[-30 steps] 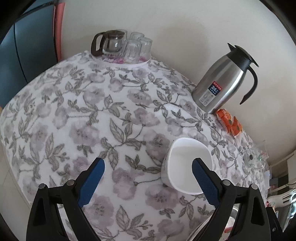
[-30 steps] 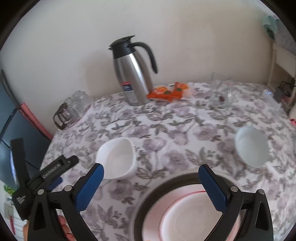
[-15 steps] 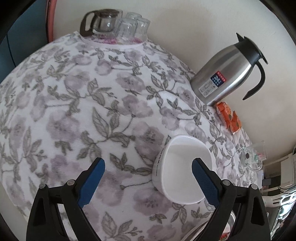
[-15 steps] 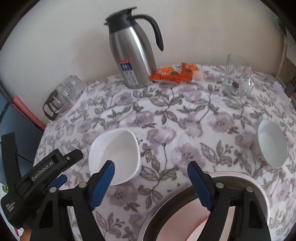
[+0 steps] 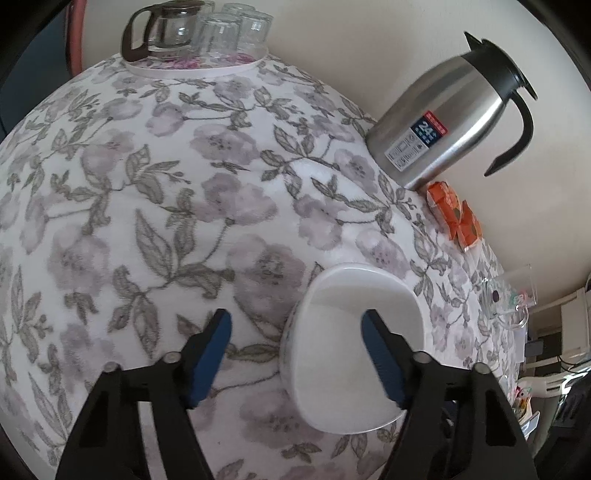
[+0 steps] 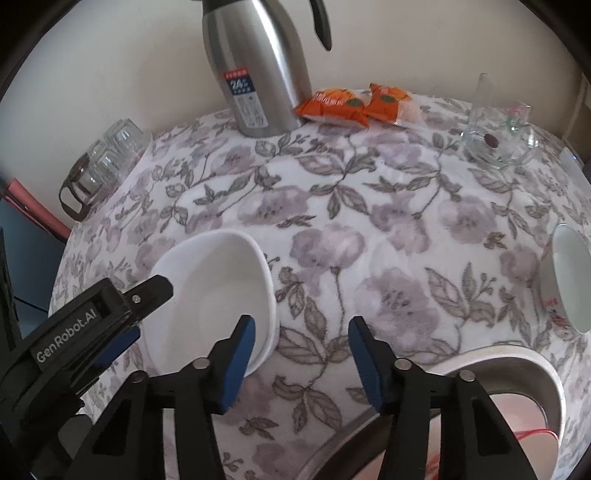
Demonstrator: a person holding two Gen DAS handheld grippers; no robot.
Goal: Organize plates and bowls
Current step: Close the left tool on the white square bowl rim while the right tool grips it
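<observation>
A white squarish bowl sits on the flowered tablecloth. My left gripper is open, its left finger outside the bowl's near wall and its right finger over the bowl's inside. The same bowl shows in the right wrist view. My right gripper is open and empty, its left finger at the bowl's right rim. A second white bowl sits at the right edge. A large metal-rimmed plate lies at the lower right.
A steel thermos jug stands at the back by the wall, with orange snack packets beside it. A glass mug stands at the back right. A glass pot and tumblers on a tray are at the far left corner.
Both grippers have moved forward and down toward the white squarish bowl. Both have narrowed their jaws somewhat. The left gripper now straddles the bowl's near wall.
</observation>
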